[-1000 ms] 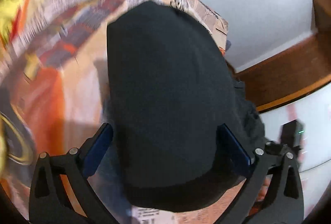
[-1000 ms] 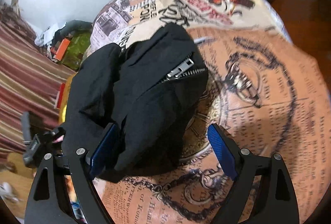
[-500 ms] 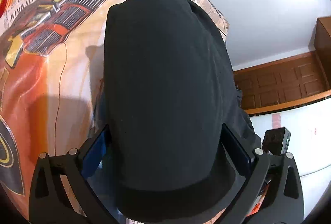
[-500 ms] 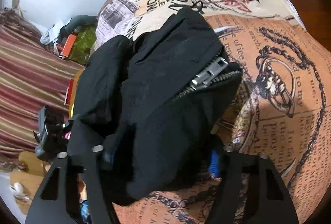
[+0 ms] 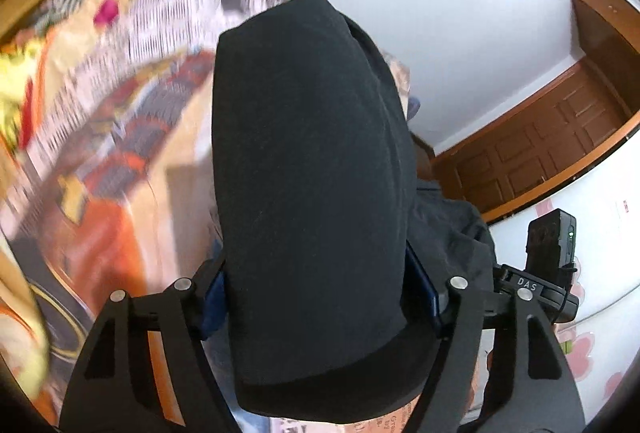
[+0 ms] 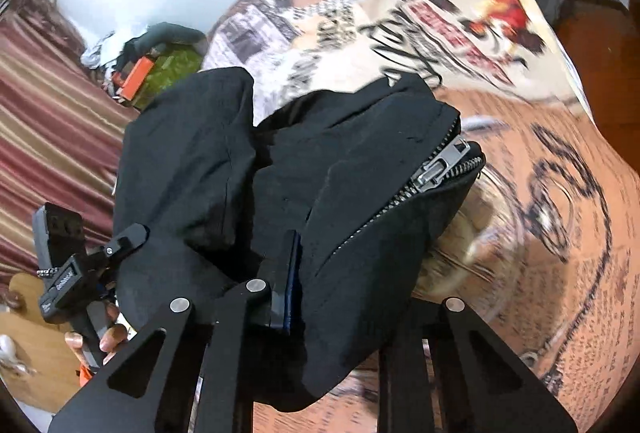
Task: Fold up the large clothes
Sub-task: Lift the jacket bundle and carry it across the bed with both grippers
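Nearest in the right wrist view, the right claw (image 6: 340, 293) is clenched on a thick fold of the black jacket (image 6: 280, 193): one blue pad shows pressed flat against the cloth, and the other is buried under the fabric. Its jaws have just been closing, from wide apart a moment back to pinched now, with the jacket between them. In the left wrist view the left claw (image 5: 320, 293) has also just been narrowing, and both its blue pads now bear on the sides of a wide roll of the same jacket, so it grips a bulkier bundle.

That change suggests both ends of the garment are now taken up. Compared with a second ago, the bundle appears lifted a little from the bed (image 6: 560, 233), and the blurred bedspread points to motion. I judge this to be the pick-up before a fold or a carry, and the fold itself is not yet made.

The jacket hangs between the two claws above the printed bedspread, and its metal zipper (image 6: 436, 169) faces the bed's far right edge.

Further off, beyond the bed's far left corner, clutter lies against the wall. No container is clear enough to describe.
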`<state>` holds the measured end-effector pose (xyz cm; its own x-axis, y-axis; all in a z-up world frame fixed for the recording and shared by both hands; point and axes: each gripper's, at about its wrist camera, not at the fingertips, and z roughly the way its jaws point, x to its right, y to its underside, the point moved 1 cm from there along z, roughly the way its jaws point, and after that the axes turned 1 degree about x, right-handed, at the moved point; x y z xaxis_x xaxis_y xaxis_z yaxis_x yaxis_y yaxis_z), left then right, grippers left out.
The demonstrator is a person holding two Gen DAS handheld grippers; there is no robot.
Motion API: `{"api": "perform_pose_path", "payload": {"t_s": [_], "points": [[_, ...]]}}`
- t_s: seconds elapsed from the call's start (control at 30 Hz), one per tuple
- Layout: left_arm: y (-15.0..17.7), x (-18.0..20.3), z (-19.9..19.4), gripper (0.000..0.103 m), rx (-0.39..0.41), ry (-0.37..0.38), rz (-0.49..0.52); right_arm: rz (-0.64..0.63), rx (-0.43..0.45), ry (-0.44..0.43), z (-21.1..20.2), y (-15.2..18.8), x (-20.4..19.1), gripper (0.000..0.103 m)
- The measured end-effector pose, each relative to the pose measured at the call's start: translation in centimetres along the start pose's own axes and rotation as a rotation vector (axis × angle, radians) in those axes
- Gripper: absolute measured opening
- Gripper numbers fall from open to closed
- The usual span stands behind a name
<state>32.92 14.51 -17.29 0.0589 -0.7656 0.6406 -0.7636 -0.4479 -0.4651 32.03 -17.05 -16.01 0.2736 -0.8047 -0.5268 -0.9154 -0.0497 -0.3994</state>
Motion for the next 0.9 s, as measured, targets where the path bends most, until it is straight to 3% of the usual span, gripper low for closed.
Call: {"api": "perform_pose_path", "payload": {"t_s": [0.23,0.5,0.73,0.9], "points": [[-4.6,-1.3,-5.1,0.072,0.126,-0.011,0.055,-0.08,0.05,-0.045,2.1,-3.3,-5.6,0.016],[-9.6,-8.0,-7.8,0.072,0.166,-0.031,0.03,-0.148,0.032,-0.071,8.4,-5.6,-11.5,0.016],[-10.1,-17.0,-6.7,0.072,0.115,-0.103,-0.061,-0.16,-0.105,-0.057,17.6,-5.2,-13.2,0.015],[-8.1,-23.8,-2.7,0.072,-0.01,-0.223,-0.133,-0.146,-0.238,0.001,24.4,-3.0,-12.4,0.015]]}}
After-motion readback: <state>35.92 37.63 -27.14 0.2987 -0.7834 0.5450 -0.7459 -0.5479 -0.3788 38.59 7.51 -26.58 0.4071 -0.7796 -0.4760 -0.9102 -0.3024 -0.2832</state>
